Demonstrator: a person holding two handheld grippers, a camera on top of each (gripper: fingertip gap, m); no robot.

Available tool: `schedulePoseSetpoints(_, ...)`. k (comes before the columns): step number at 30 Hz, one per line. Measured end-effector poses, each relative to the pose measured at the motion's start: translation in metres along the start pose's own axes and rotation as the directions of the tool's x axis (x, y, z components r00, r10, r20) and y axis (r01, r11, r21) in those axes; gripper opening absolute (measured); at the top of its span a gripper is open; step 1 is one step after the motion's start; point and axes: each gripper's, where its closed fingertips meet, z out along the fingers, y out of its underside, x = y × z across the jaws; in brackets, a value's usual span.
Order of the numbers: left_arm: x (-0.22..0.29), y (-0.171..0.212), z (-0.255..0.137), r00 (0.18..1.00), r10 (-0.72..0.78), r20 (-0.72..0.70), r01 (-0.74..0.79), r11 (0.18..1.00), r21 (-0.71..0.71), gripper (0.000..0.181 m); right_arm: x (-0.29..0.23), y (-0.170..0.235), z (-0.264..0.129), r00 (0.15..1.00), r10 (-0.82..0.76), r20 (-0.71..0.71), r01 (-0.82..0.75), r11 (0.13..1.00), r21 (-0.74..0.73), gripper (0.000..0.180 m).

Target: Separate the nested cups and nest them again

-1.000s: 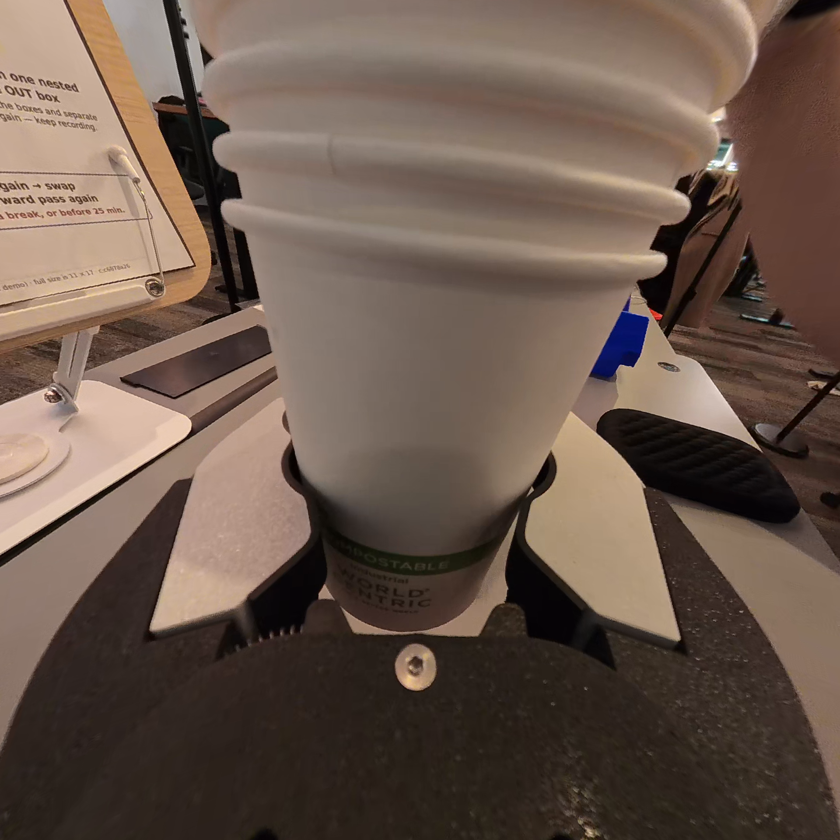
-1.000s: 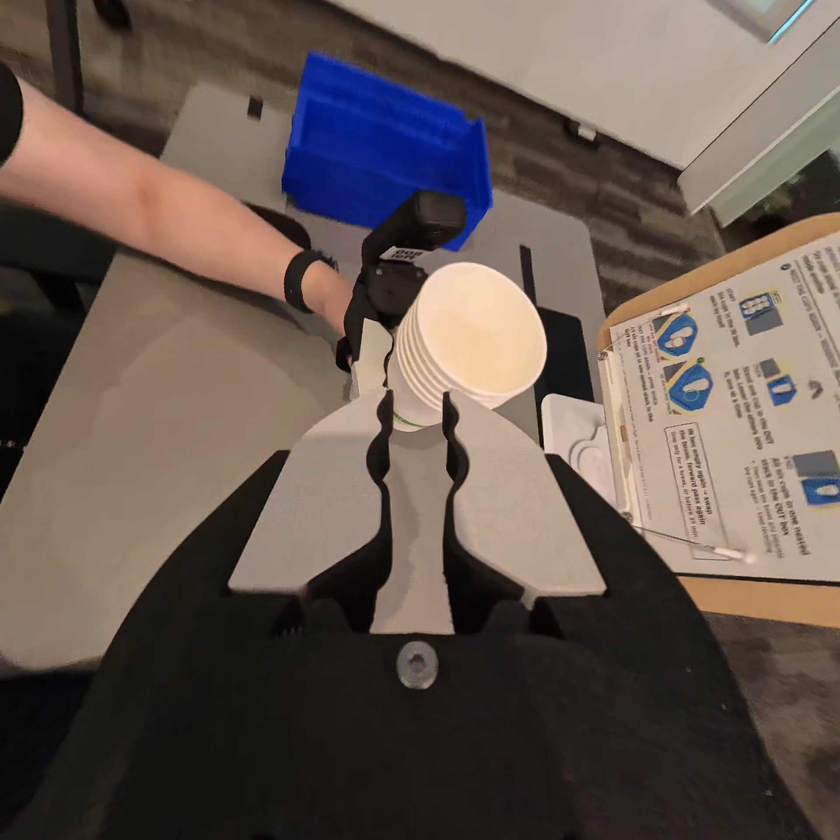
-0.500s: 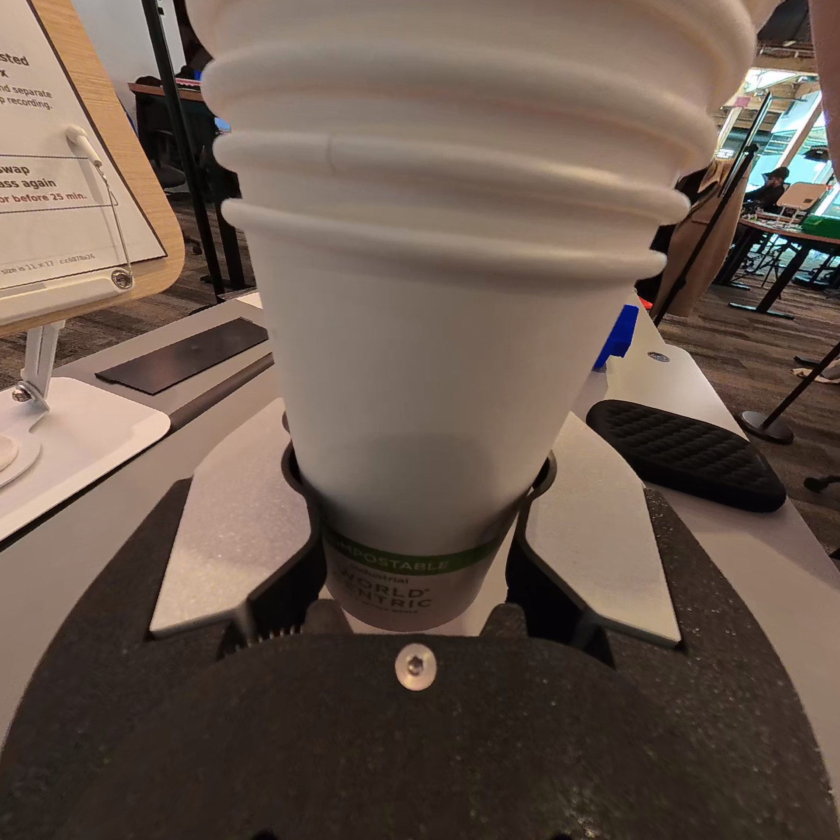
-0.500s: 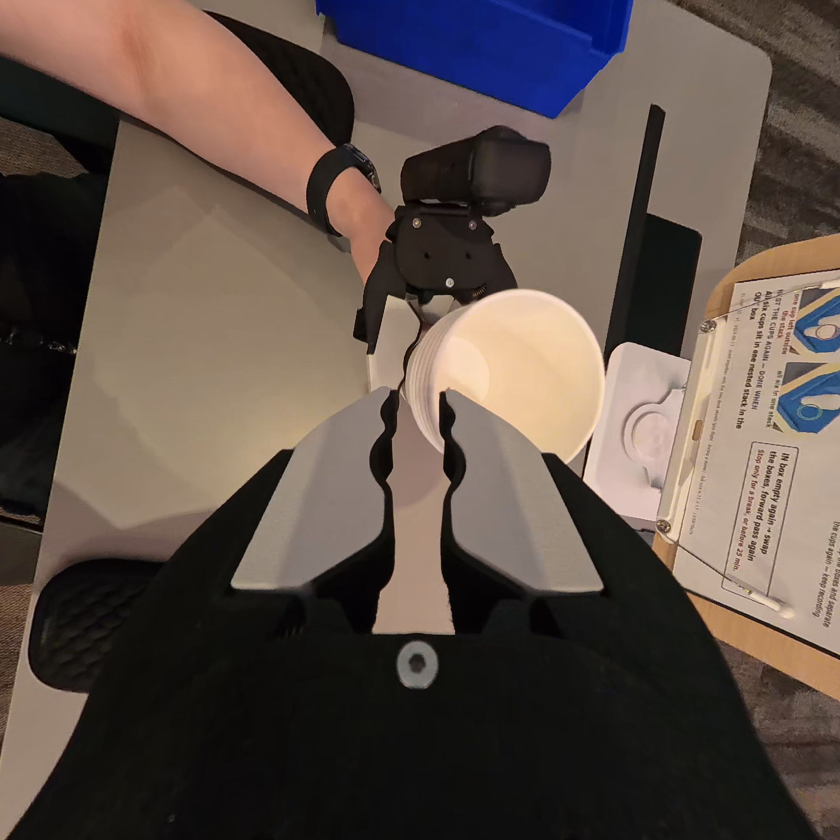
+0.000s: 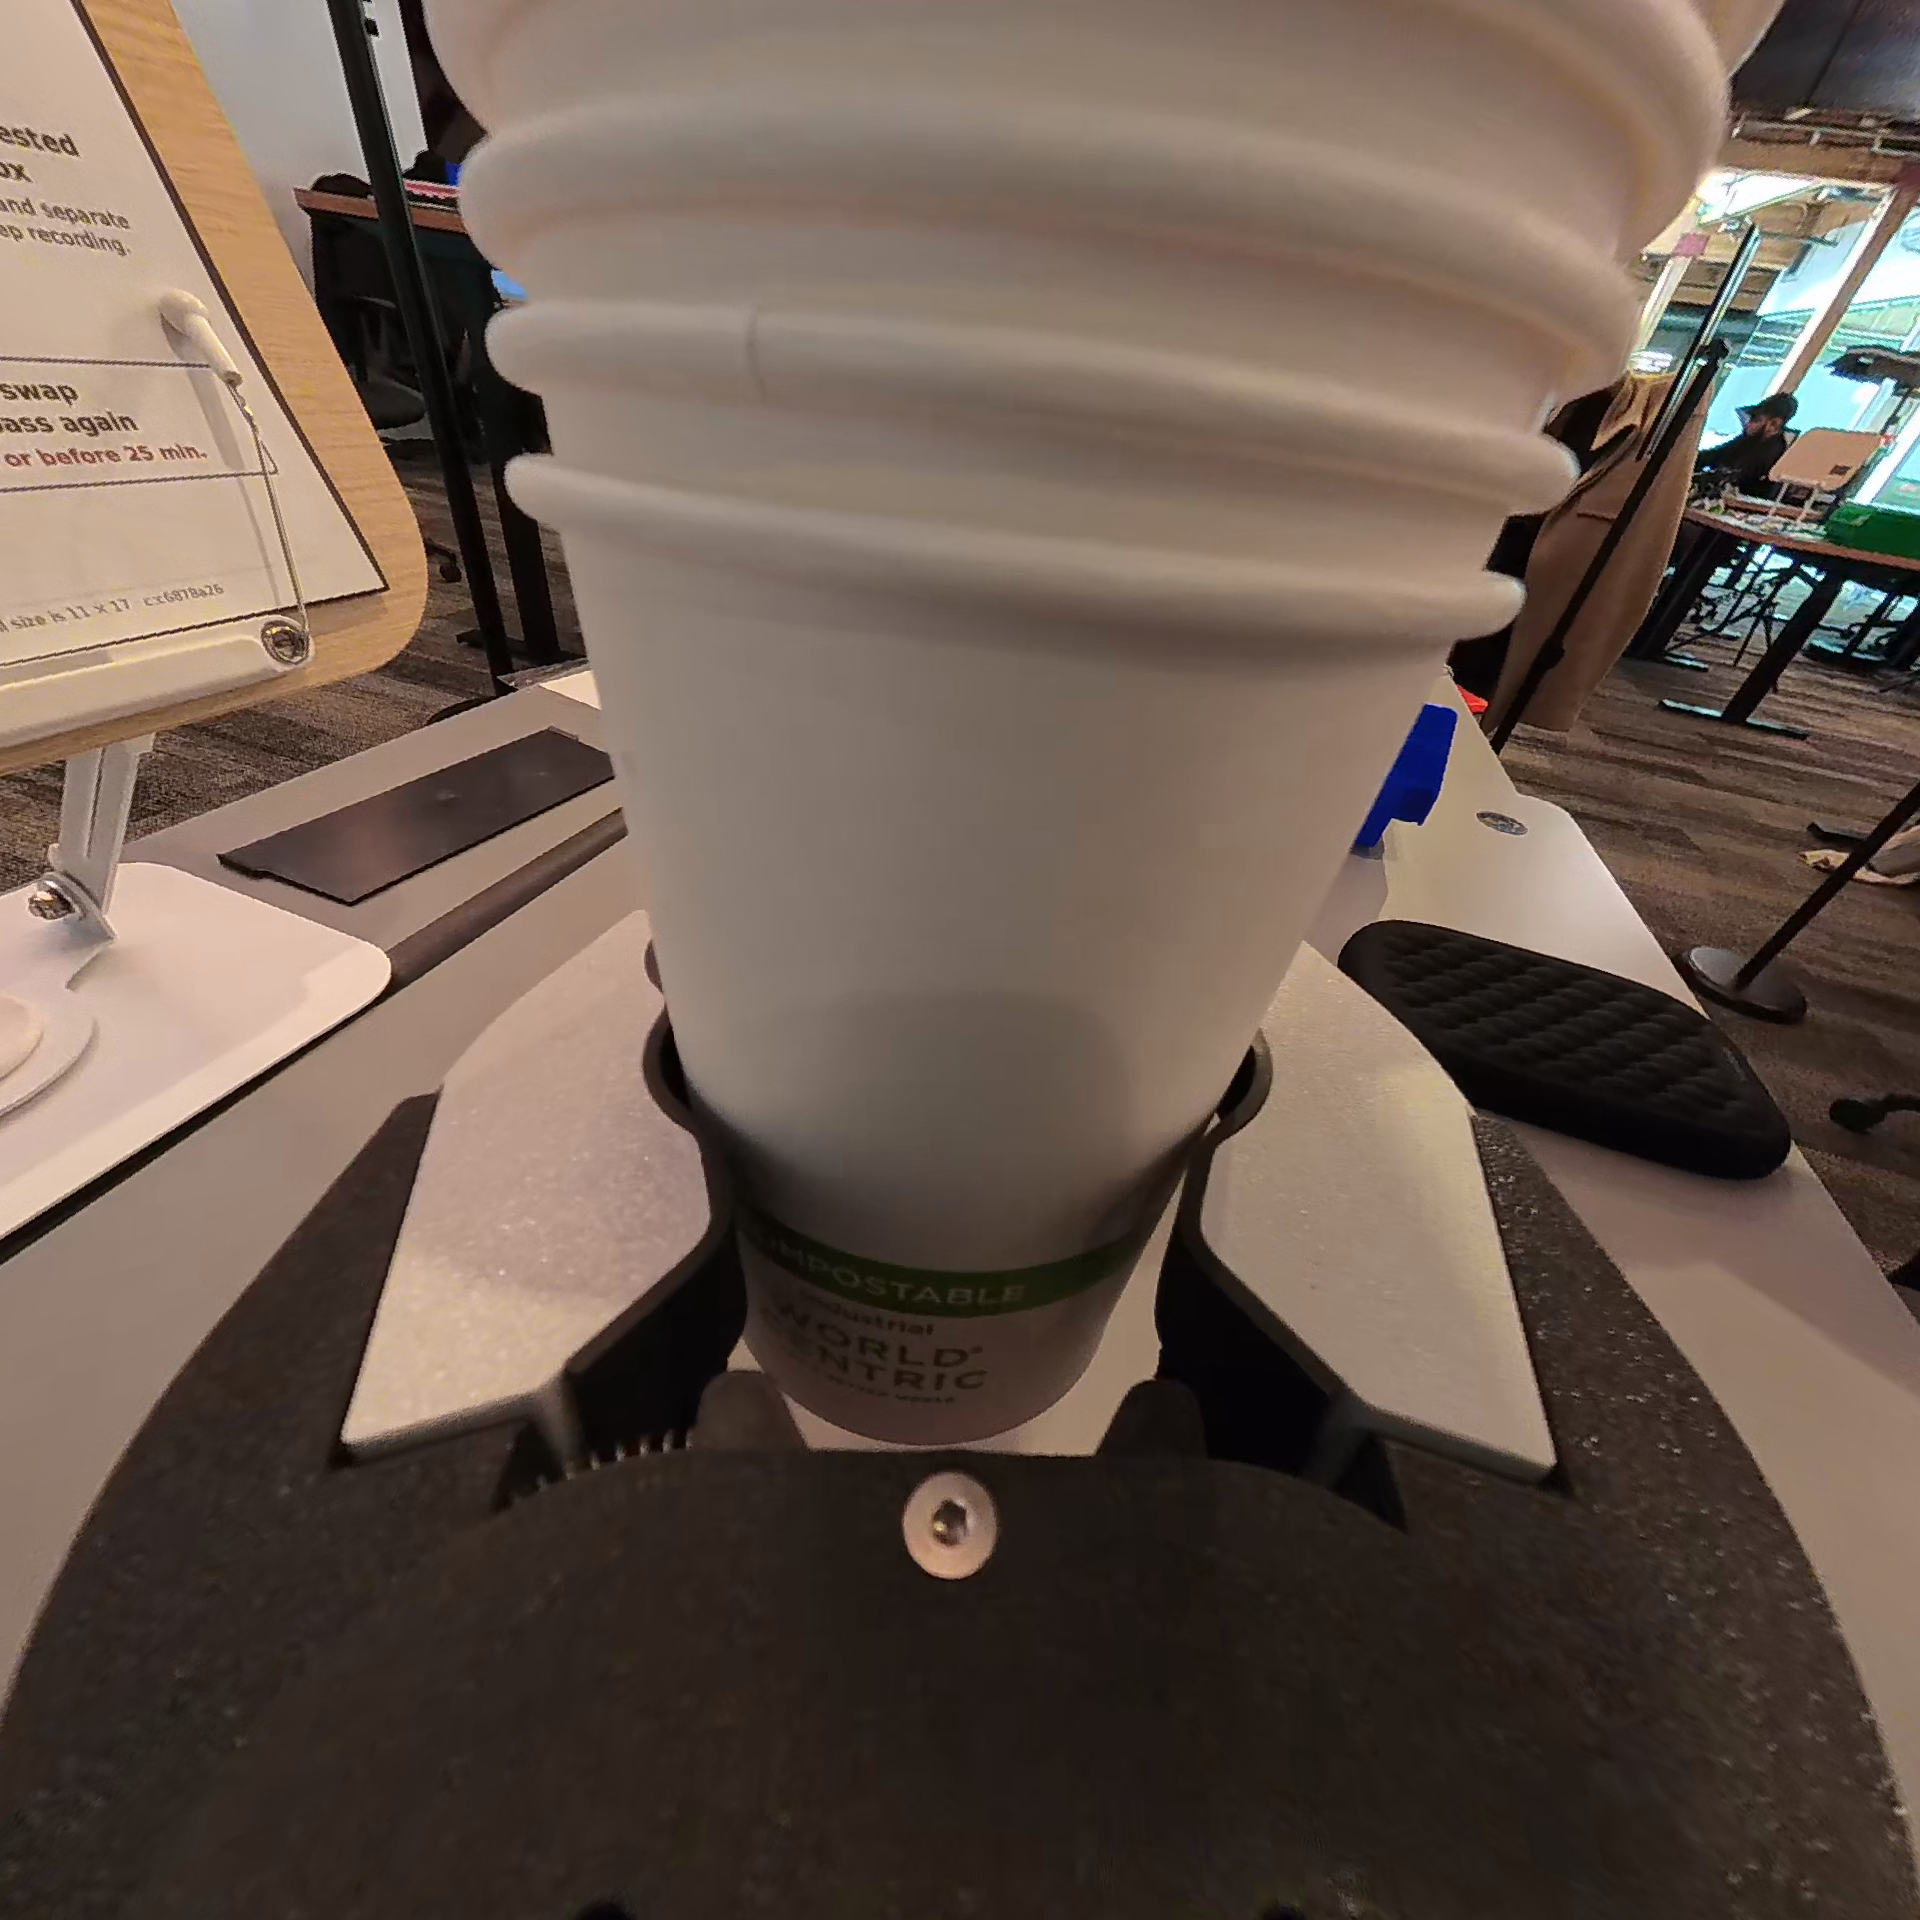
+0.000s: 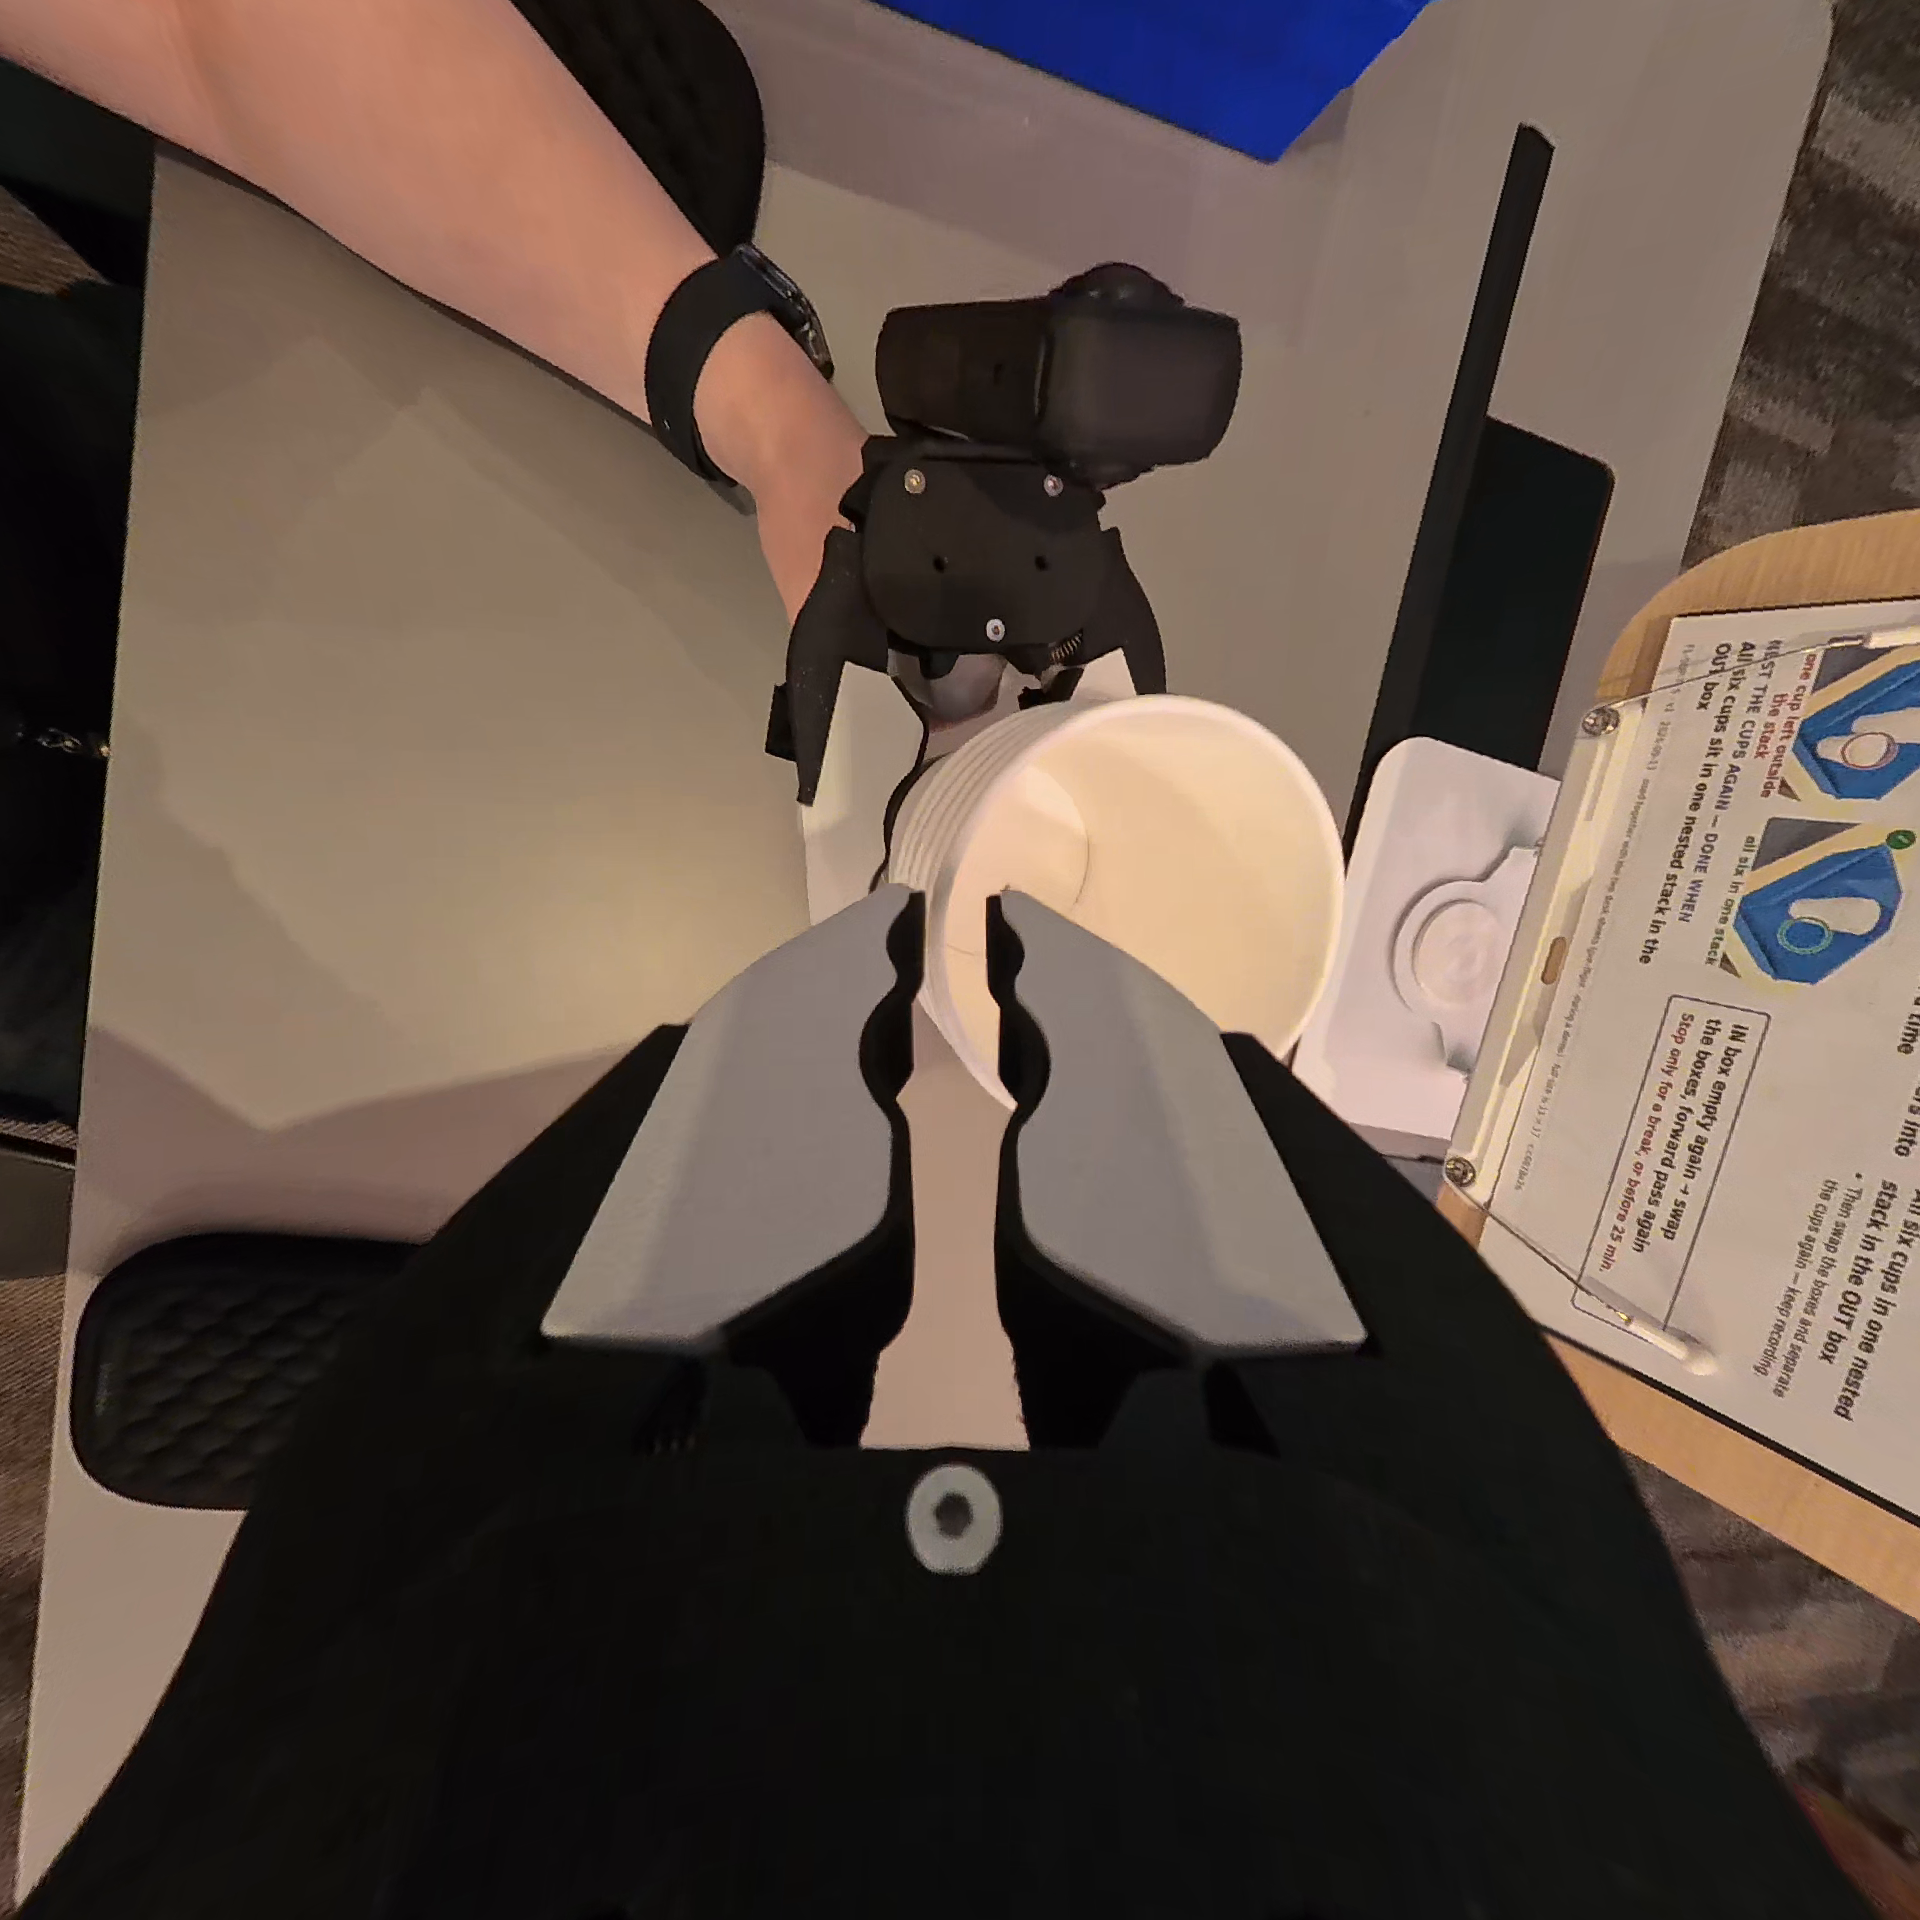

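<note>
1 stack of nested white paper cups (image 5: 997,727) sits clamped near its base in the left gripper (image 5: 951,1195), whose jaws press on both sides of the outermost cup just above its green band; the stack is held off the table and leans, its mouth tipped toward the right gripper (image 6: 954,914). From the right wrist view the stack (image 6: 1132,883) shows several rims, though their exact count is unclear. The right gripper's jaws stand narrowly apart and straddle the near rim of the top cup, 1 finger outside the wall and 1 over the opening; whether they touch it I cannot tell.

Below lies a grey table (image 6: 416,727) with a black strip (image 6: 1475,468), a blue bin (image 6: 1143,62) at the far edge, a black wrist pad (image 6: 229,1361) near the front-left corner, and a white stand base (image 6: 1444,935) under a wooden instruction board (image 6: 1766,1039). Dark carpet surrounds it.

Compared with 0.5 s ago, the right gripper has closed in on the rim, which now fills the gap between its fingertips. Bare tabletop lies left of the stack; the board crowds the right.
</note>
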Motion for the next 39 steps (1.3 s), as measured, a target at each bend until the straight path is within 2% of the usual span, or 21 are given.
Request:
schedulePoseSetpoints(17,0.000,-0.003,0.000,1.000,-0.019,-0.001,0.019,1.000,0.012,0.100,0.001,0.003,0.004,0.999,0.045,0.023,-0.044,0.999,-0.018,0.003)
schedulePoseSetpoints(39,0.002,-0.008,-0.001,0.999,-0.035,-0.013,0.035,0.999,0.031,0.100,0.005,-0.005,-0.017,0.998,-0.016,-0.057,0.015,1.000,-0.017,0.003)
